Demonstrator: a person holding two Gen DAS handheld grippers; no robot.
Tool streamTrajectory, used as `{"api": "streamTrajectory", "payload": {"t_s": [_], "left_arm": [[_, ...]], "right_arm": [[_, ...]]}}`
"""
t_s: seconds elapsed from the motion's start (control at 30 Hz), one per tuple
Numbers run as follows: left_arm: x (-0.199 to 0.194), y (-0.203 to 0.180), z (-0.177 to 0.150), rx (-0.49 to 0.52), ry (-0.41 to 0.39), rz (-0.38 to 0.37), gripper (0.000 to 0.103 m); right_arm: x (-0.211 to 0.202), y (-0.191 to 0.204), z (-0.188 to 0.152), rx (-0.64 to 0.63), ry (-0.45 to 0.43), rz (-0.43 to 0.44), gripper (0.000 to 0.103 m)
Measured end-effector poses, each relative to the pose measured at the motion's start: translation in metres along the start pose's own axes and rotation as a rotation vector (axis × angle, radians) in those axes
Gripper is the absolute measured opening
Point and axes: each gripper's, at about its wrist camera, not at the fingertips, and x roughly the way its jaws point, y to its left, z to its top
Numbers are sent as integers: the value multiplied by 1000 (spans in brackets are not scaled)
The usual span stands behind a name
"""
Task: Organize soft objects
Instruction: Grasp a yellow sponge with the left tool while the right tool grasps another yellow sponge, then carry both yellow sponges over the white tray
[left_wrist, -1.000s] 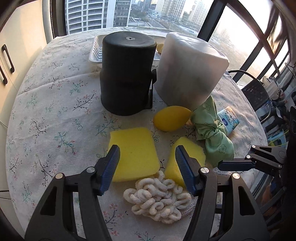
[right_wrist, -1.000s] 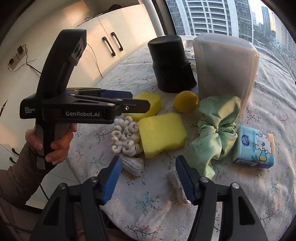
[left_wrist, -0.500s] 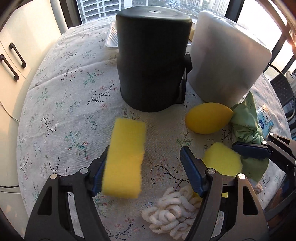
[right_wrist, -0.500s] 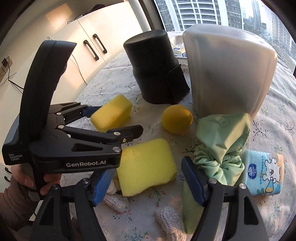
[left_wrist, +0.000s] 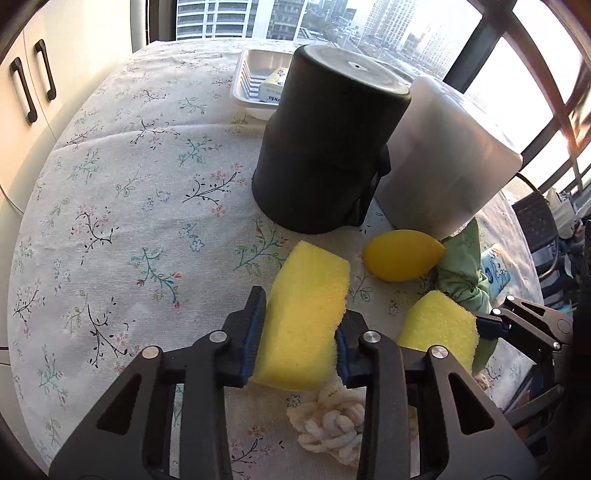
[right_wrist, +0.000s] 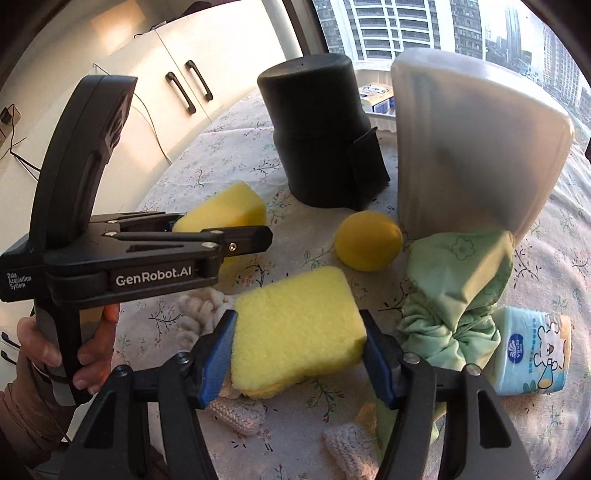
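My left gripper (left_wrist: 299, 339) is closing and its blue pads press both sides of a yellow sponge (left_wrist: 306, 317), which stands on edge above the flowered cloth. The same sponge (right_wrist: 225, 206) shows in the right wrist view behind the left tool. My right gripper (right_wrist: 297, 356) is closing too, its pads against the sides of a second yellow sponge (right_wrist: 295, 328). A yellow egg-shaped foam ball (right_wrist: 367, 242), a green scrunchie (right_wrist: 458, 280) and a cream looped cloth (left_wrist: 332, 417) lie on the table close by.
An upturned black bin (left_wrist: 325, 147) and a frosted white bin (left_wrist: 443, 166) stand behind the sponges. A white tray (left_wrist: 255, 77) sits at the far edge. A blue tissue pack (right_wrist: 532, 350) and knitted pieces (right_wrist: 236, 410) lie near me. A hand (right_wrist: 40, 343) holds the left tool.
The left jaws have closed on the first sponge, now standing on edge. The right gripper moved forward over the second sponge and its jaws came in against it.
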Motion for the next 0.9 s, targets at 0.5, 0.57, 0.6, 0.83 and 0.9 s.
{"api": "streamTrajectory", "payload": {"t_s": [0.5,0.57,0.6,0.83,0.9], "left_arm": [[-45,4,3,37,-104,68,30],[-47,6,5,25,-106,73,30],[-49,6,5,20,-108,77,30],[-53,13,14,2,-124,111,30],[-52,15,17,0,-124,120,30]], "right_arm": [[-69,-22,-13,65,-101,-53,66],[-80,-33,-16,83,-101,-73,66],[-83,-38,-17,93,-100,-82,66],[-107,-73,-25,149,-100,-151,66],[-107,-79,-24,161,-96,-172,66]]}}
